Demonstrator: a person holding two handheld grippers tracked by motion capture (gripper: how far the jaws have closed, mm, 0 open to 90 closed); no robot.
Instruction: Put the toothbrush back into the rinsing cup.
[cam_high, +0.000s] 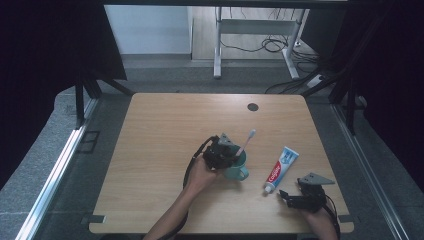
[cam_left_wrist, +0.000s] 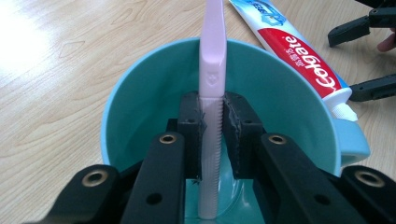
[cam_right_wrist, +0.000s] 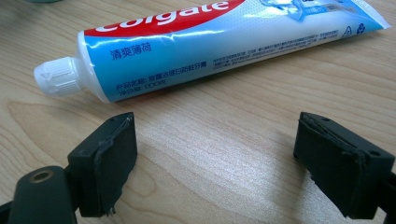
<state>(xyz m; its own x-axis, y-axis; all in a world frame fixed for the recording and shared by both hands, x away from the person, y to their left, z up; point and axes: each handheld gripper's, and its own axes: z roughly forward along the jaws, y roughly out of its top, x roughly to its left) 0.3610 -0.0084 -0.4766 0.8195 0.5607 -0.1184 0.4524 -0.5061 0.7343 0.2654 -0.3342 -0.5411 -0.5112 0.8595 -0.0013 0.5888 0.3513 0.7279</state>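
The left gripper has its jaws clenched on the toothbrush, which stands almost upright inside the cup. The right gripper, jaws released, rests near the toothpaste, right of the cup.

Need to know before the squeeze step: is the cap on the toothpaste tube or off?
On. The white ribbed cap sits on the neck of the toothpaste tube, which lies flat on the table.

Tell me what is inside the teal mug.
Inside the teal ceramic mug stands a white plastic toothbrush, pinched by the left gripper. The jaws hide part of the mug's bottom.
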